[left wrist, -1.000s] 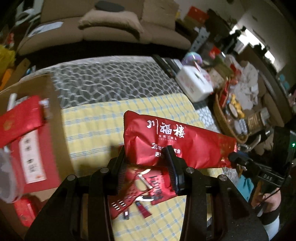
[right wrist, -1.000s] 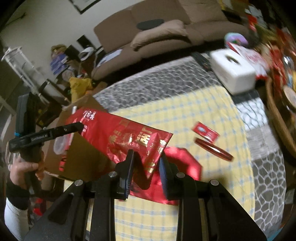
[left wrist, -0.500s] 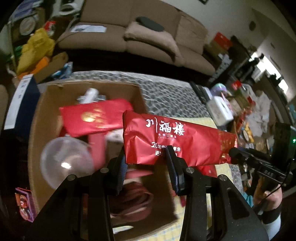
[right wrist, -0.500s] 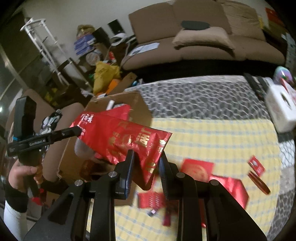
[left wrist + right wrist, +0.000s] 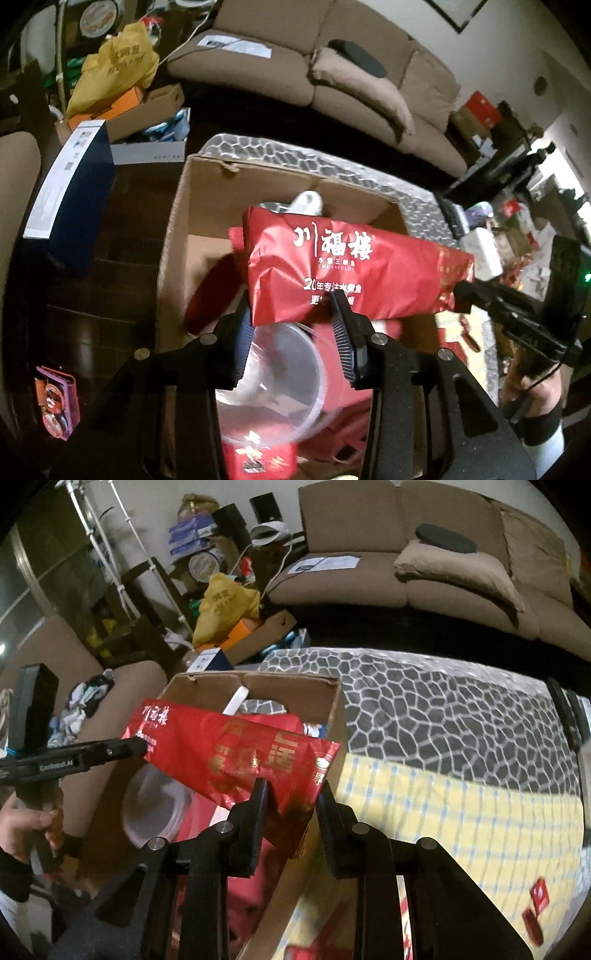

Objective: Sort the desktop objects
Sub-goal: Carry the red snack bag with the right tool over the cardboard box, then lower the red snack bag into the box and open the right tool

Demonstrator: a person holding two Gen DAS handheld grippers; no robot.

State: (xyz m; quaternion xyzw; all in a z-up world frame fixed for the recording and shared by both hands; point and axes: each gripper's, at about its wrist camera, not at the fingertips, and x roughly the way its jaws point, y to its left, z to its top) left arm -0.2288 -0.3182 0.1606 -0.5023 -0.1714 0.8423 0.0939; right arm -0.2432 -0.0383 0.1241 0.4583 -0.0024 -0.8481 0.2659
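Both grippers hold one long red foil bag (image 5: pixel 354 269) with white Chinese lettering, level above an open cardboard box (image 5: pixel 177 236). My left gripper (image 5: pixel 291 310) is shut on the bag's lettered end. My right gripper (image 5: pixel 291 794) is shut on the other end, where the red foil bag (image 5: pixel 240 753) shows gold characters. The cardboard box (image 5: pixel 336 709) holds red packets, a clear plastic bowl (image 5: pixel 280 373) and a white object. The clear bowl also shows in the right wrist view (image 5: pixel 155 805).
The box stands at the left end of a table with a yellow checked cloth (image 5: pixel 461 812) over a grey pebble-pattern cover (image 5: pixel 443 709). Small red packets (image 5: pixel 537 893) lie on the cloth. A brown sofa (image 5: pixel 406 554) is behind, floor clutter and a dark blue box (image 5: pixel 74 192) to the left.
Both grippers carried the red bag left from over the yellow cloth to above the cardboard box. Their grip on the bag has not changed.
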